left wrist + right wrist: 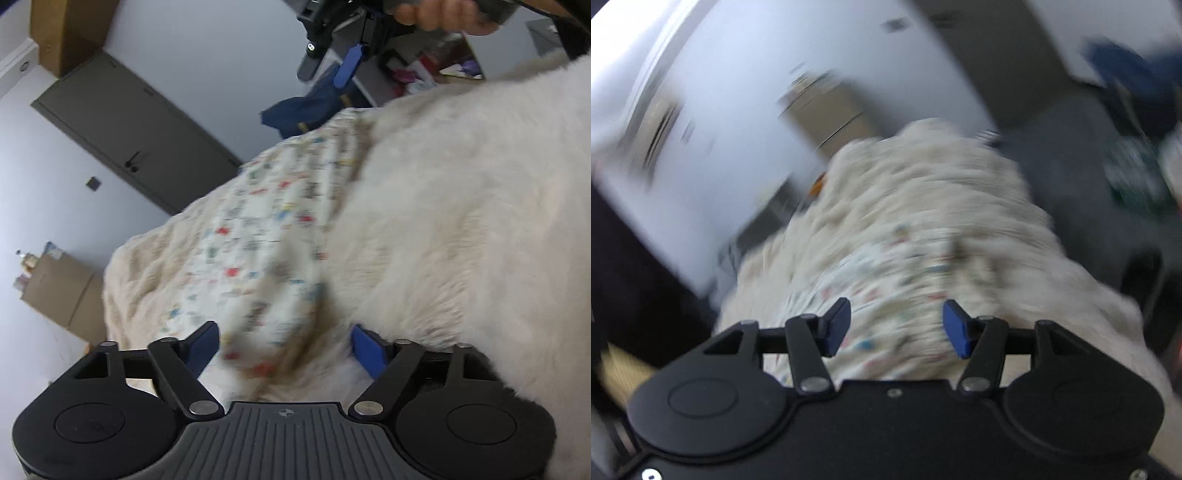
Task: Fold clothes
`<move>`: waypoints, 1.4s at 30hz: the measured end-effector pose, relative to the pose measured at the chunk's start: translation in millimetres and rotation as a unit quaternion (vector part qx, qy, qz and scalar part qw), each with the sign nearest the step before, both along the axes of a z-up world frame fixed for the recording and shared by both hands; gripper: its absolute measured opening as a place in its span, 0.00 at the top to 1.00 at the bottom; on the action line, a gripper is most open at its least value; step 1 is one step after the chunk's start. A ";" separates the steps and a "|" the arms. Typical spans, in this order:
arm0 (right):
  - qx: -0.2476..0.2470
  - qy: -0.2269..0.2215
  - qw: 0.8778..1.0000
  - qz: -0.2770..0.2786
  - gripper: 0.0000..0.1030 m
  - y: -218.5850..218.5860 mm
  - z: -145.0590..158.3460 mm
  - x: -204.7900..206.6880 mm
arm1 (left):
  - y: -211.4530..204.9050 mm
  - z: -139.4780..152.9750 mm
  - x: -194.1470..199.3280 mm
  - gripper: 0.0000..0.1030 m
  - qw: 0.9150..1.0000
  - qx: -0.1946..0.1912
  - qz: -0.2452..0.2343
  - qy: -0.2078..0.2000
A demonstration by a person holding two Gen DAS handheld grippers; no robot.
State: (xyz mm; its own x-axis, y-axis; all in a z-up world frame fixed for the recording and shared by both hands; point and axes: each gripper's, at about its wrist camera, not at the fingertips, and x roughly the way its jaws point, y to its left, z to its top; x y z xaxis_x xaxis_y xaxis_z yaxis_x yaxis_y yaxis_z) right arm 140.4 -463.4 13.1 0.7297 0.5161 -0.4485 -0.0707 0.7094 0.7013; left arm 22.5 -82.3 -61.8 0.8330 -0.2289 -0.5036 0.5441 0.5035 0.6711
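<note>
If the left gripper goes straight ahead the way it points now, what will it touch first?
Most likely the printed garment, which lies directly ahead of the open left gripper, with the white fluffy blanket just beside it. Blur makes depth uncertain.

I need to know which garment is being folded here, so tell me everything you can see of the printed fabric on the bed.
The printed fabric is a soft, off-white cloth with small red, blue, green and grey marks. It lies rumpled, not flat, on a cream fuzzy blanket, which borders it on both sides. One end reaches between the open blue pads of the left gripper; the pads do not press it. The blurred right wrist view shows it ahead of the open right gripper. Its garment type is unclear.
</note>
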 end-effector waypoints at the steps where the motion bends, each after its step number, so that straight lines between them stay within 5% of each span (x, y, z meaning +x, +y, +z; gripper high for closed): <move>1: 0.019 0.016 1.000 -0.007 0.47 -6.6 -10.8 2.1 | -1.7 -2.9 -1.4 0.35 1.000 -0.005 0.007 -0.010; 7: 0.134 0.096 0.986 -0.008 0.45 -1.9 -74.2 19.1 | -2.6 3.0 4.4 0.34 0.998 -0.013 0.024 -0.056; 19: 0.206 0.056 0.973 -0.086 0.52 37.9 -107.3 26.3 | -7.7 -1.2 18.9 0.40 0.999 -0.015 0.024 -0.030; 21: 0.218 0.048 0.969 -0.106 0.53 43.8 -111.3 29.8 | -8.1 -2.8 19.9 0.52 0.999 -0.017 0.020 -0.034; 25: 0.254 0.033 0.957 -0.137 0.56 53.1 -119.7 36.7 | -6.1 -7.2 18.1 0.92 0.998 -0.023 0.023 -0.058; 26: 0.262 0.033 0.954 -0.144 0.63 54.3 -121.2 37.5 | -4.3 -5.5 16.4 0.94 0.997 -0.029 0.024 -0.061; 29: 0.268 0.034 0.950 -0.156 0.79 53.1 -120.3 41.2 | 1.4 4.4 15.2 0.97 0.997 -0.051 0.022 -0.057; 33: 0.247 0.000 0.957 -0.150 0.82 52.3 -86.8 41.0 | 3.4 24.1 7.2 0.98 0.996 -0.069 0.012 -0.059; 39: 0.176 -0.052 0.973 -0.140 0.80 55.7 -34.0 28.2 | 2.8 50.7 -7.7 0.99 0.994 -0.100 -0.003 -0.038; 42: 0.167 -0.017 0.970 -0.177 0.65 43.4 -54.0 13.5 | -13.0 37.5 -20.7 1.00 0.995 -0.091 -0.036 -0.001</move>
